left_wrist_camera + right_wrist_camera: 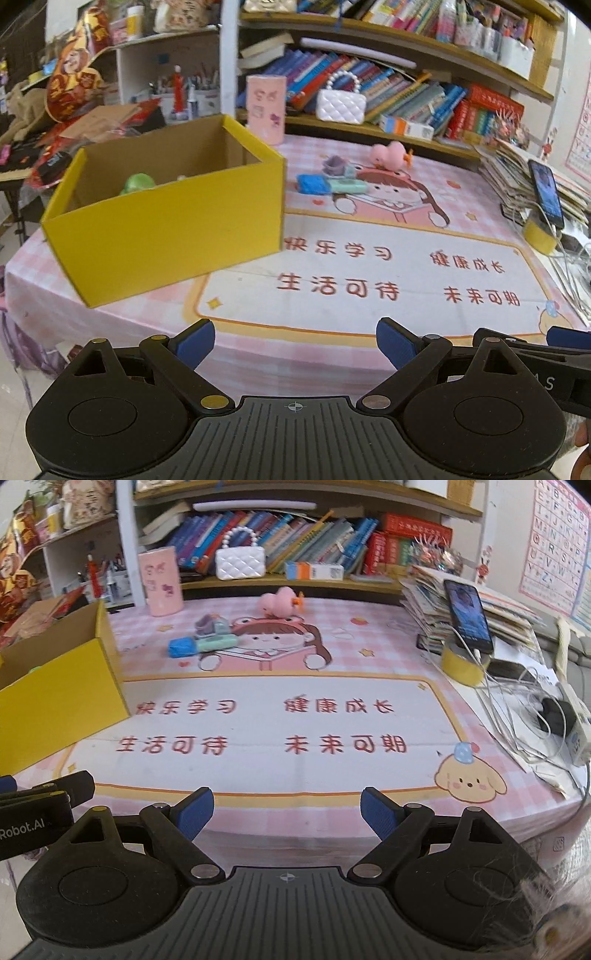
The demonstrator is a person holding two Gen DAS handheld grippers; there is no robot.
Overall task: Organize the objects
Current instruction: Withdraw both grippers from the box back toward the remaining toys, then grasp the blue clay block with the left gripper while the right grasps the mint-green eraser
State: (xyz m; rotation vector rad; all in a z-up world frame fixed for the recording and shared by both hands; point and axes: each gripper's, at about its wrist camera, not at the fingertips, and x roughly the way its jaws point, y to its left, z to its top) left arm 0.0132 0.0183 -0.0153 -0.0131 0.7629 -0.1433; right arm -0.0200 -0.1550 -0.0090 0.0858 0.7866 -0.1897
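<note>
Pink desk mat (280,723) w/ yellow box (166,236) at left, green toy (137,183) already inside. Blue block (181,648), mint case (216,642), pink plush (279,600) left. Left gripper (295,345) & right gripper (287,814) open wide, empty.

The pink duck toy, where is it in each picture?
Left wrist view: the pink duck sits right of centre near the top, at the far edge of the mat, right of the yellow box.
Right wrist view: it sits at centre top, far edge of the mat.
Shared landmark: the white purse on the shelf behind it.
</note>
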